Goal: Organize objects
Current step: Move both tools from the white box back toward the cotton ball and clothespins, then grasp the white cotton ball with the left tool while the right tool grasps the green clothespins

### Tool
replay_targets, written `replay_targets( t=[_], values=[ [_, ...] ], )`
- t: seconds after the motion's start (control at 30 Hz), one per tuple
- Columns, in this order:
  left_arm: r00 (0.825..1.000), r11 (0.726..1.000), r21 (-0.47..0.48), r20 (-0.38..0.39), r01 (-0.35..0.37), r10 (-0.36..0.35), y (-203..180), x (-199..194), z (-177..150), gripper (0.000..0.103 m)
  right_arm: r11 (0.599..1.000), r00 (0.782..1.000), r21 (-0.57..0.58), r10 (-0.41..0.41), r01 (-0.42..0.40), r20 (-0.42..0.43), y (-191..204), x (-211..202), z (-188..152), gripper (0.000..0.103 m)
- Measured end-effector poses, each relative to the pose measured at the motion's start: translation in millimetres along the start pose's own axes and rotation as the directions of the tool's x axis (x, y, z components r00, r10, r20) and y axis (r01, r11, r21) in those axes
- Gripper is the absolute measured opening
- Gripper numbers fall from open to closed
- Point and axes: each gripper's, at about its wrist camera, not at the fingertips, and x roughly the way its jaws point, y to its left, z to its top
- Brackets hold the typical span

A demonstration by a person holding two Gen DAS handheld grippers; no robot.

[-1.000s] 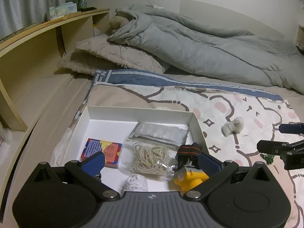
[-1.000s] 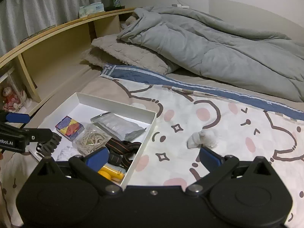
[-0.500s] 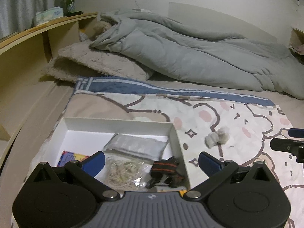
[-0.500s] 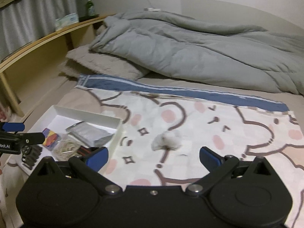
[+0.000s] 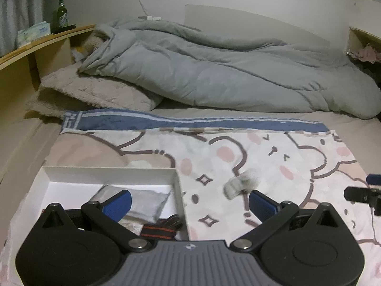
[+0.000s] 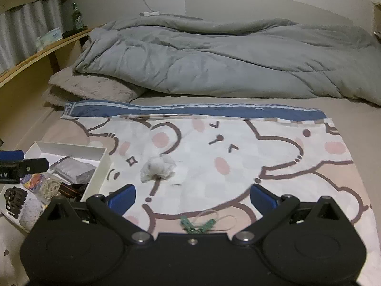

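At the lower left of the left wrist view sits a white tray [image 5: 177, 186] on the cartoon-print sheet [image 5: 273, 157], with a grey foil pouch [image 5: 147, 202] and a black-and-orange strap [image 5: 162, 231] inside it. The left gripper [image 5: 188, 202] hangs over the tray's right wall, jaws spread wide and holding nothing. To the right of the tray a crumpled white wad [image 5: 240, 186] lies on the sheet, apart from the tray.

In the right wrist view the wad [image 6: 158, 168] sits left of centre, ahead of the right gripper [image 6: 191, 196], whose jaws are also released and empty. Low in the frame, between its fingers, lie a green clip [image 6: 197, 225] and a rubber band [image 6: 219, 219]. A grey duvet [image 6: 214, 54] fills the top.
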Motion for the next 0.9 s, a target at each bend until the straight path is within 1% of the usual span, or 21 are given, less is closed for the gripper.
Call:
replay_targets(
  t=[0.2, 0.37, 0.47, 0.57, 0.67, 0.73, 0.83, 0.9],
  values=[
    [1.000, 1.000, -0.005, 0.008, 0.016, -0.016, -19.8, 9.9, 3.6, 0.103, 0.999, 1.000, 0.025, -0.030, 0.030, 0.000, -21.1, -1.8, -8.7, 0.103],
    [1.000, 1.000, -0.014, 0.000, 0.017, -0.017, -34.1, 21.0, 4.6, 0.103, 0.996, 0.998, 0.073, -0.057, 0.058, -0.015, -34.2, 1.7, -18.5, 0.103],
    [1.000, 1.000, -0.002, 0.010, 0.010, -0.010, -43.0, 28.9, 2.5, 0.103, 0.995, 0.999, 0.088, -0.038, 0.039, -0.015, -41.6, 3.1, -24.3, 0.103],
    [0.999, 1.000, 0.000, 0.021, 0.030, -0.030, -48.2, 36.2, -1.4, 0.103, 0.995, 1.000, 0.096, 0.001, -0.001, 0.005, -48.8, 3.9, -30.3, 0.103],
    [0.999, 0.999, -0.009, 0.022, 0.043, -0.043, -54.4, 45.9, -6.8, 0.103, 0.995, 1.000, 0.103, -0.002, 0.001, 0.012, -50.6, 7.2, -34.8, 0.103],
    [0.998, 0.998, -0.004, 0.025, 0.057, -0.057, -58.7, 52.3, -11.3, 0.103, 0.994, 1.000, 0.111, 0.010, -0.012, 0.014, -51.7, 10.5, -37.3, 0.103],
    [0.995, 0.996, 0.025, 0.037, 0.091, -0.092, -64.8, 60.6, -16.8, 0.103, 0.988, 1.000, 0.152, 0.016, -0.019, 0.020, -54.4, 16.6, -42.4, 0.103],
    [0.994, 0.994, 0.041, 0.036, 0.098, -0.099, -67.0, 67.6, -16.5, 0.103, 0.985, 1.000, 0.171, 0.004, -0.006, 0.013, -55.3, 22.8, -45.3, 0.103]
  ],
)
